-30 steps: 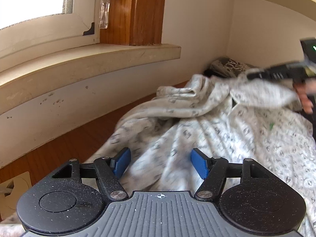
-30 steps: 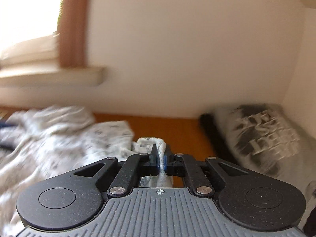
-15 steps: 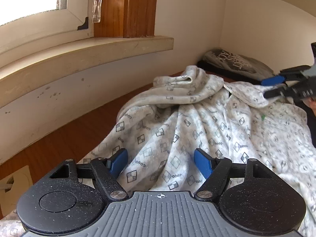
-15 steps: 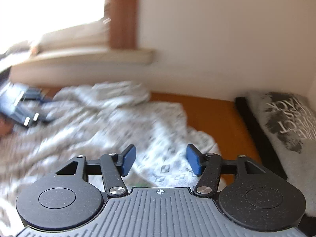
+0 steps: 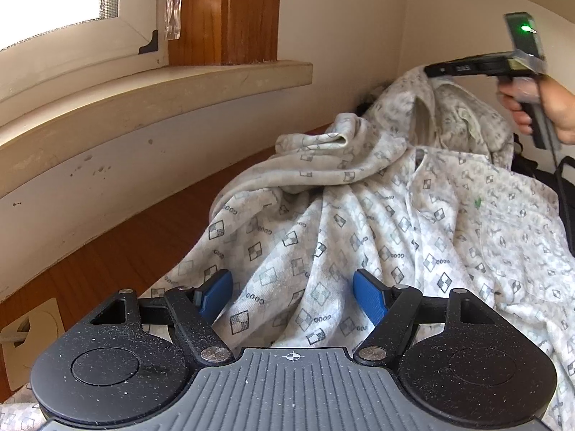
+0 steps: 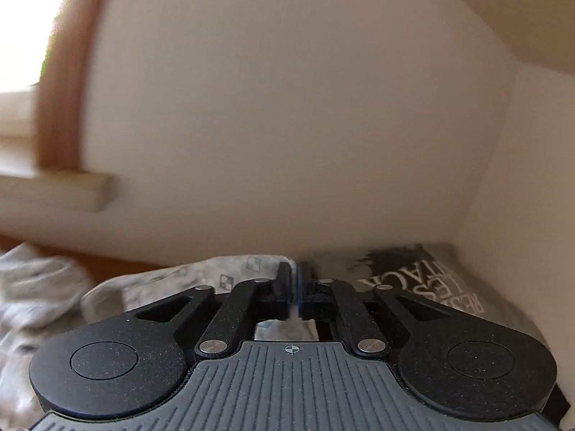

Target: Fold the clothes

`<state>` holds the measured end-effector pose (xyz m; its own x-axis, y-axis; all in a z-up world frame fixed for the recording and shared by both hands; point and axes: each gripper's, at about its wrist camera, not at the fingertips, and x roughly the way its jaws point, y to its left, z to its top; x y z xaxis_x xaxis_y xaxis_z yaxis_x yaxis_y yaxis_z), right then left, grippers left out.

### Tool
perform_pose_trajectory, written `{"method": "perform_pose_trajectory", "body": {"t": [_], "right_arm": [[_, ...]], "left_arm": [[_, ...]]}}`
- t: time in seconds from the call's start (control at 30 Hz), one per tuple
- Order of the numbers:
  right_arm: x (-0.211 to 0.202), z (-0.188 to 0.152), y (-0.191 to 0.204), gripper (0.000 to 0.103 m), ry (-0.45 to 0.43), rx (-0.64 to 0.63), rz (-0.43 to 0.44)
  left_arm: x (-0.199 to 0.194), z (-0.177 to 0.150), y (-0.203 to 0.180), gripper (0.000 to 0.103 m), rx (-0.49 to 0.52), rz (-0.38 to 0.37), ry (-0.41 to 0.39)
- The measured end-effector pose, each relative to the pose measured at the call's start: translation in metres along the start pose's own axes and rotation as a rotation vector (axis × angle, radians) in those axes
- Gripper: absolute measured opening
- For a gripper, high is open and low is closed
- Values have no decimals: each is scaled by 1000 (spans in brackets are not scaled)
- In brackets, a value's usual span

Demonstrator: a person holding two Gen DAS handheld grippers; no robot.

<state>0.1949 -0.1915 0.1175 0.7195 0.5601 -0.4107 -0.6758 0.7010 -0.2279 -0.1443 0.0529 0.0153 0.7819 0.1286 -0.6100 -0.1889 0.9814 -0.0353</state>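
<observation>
Between the blue pads (image 5: pixel 370 300) of the left gripper (image 5: pixel 293 296): loose folds of the patterned shirt (image 5: pixel 323 237), white w/ grey diamond checks; pads stand wide apart, fabric lying in the gap, neither pad pressing on it. Shirt spreads fwd and to the right of these fingers over a wooden tabletop (image 5: pixel 118 251), bare wood showing left of the left pad. Beyond the fingertips, upper right: right gripper (image 5: pixel 429 70), held by a hand (image 5: pixel 546 107), lifting a bunched part of the shirt clear of the rest. Right-wrist view (blurred): right gripper (image 6: pixel 297 289) jaws have just been closing, now together on a thin edge of the shirt (image 6: pixel 248 265), cloth pinched btwn the pads and trailing left of the fingers. Right of these fingers: folded grey garment w/ dark print and white lettering (image 6: pixel 424 280), lying vs. the wall corner. Left of both grippers: window sill (image 5: pixel 161 97) and wood frame (image 5: pixel 230 14).
</observation>
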Motion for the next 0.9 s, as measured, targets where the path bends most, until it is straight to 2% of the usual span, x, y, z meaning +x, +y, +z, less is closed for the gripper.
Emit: {"method": "perform_pose_trajectory", "body": {"t": [0.07,0.1,0.13,0.33,0.4,0.53,0.67,0.7,0.73,0.8,0.9], "right_arm": [[-1,-6,-4,30,9,27,-1],[-5,-11,-7,47,10,35,9],[-11,-17,-10,51,13,42,20],[-44,-69,-53,51,140,107,69],[-58,-89,-60,51,178,122,62],[-76,-122,-80,52,205,232,94],[-74,-130,-76,53,244,286,185],[-71,-127,-73,52,244,293,196],[-67,-125,-69,39,243,297,204],[-61,-113,-64,6,225,275,183],[-57,-86,-68,6,126,305,74]], "left_arm": [[0,0,0,77,1,0,2],[0,0,1,77,0,-1,2],[0,0,1,77,0,-1,2],[-1,-1,1,77,3,1,3],[-1,-1,1,77,2,1,3],[-1,-1,2,77,1,0,3],[-1,-1,2,77,0,-2,3],[-1,-1,2,77,0,-1,3],[-1,0,2,77,1,0,3],[-1,-1,2,77,3,1,3],[-1,-1,2,77,3,1,3]]}}
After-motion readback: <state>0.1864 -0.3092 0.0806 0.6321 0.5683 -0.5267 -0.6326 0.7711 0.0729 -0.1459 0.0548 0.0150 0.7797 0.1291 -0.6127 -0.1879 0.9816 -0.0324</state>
